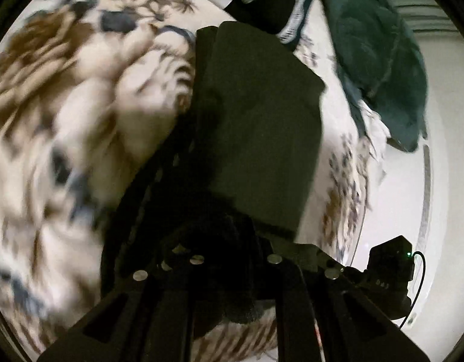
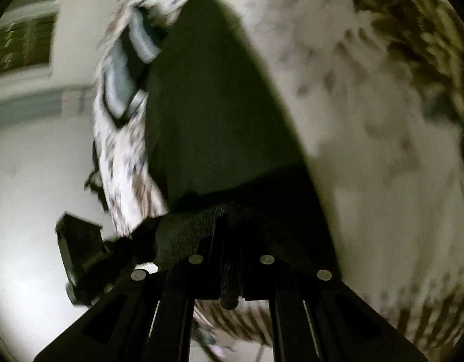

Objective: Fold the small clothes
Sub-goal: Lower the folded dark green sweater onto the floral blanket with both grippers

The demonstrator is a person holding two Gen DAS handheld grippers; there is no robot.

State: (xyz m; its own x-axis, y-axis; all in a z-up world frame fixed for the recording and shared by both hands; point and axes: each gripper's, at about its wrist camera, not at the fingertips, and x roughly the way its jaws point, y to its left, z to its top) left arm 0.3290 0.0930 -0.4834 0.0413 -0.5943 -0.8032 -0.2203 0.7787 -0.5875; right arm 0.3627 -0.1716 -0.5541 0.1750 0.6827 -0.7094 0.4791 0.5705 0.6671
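Left tool (image 1: pixel 232 235): my jaws are pressed together on an edge of the dark garment (image 1: pixel 256 126); the cloth bunches right where the fingers meet.
Right tool (image 2: pixel 228 241): also clamped on the dark garment (image 2: pixel 213 114), with a ribbed, knit-looking hem gathered between the fingers.
Dark garment: it stretches away from both my tools as a flat dark panel, held up over the bedspread (image 1: pixel 65 114). In the left wrist view its far end shows a squared corner; in the right wrist view it tapers to a rounded end.
Bedspread: cream with brown and dark blue floral print, blurred in both views. I cannot tell whether the garment's far end touches it.
Teal garment (image 1: pixel 382 60): a crumpled dark green-blue piece lying at the bed's edge, apart from what I hold, to the upper right in the left wrist view.
Banded garment (image 1: pixel 295 21): a dark piece with a white patterned band, lying just beyond the held cloth's far end.
Grey-blue piece (image 2: pixel 126 69): a folded, ribbed item on the bedspread, just left of the held cloth in the right wrist view.
Floor (image 2: pixel 35 181): pale, beyond the bed's edge.
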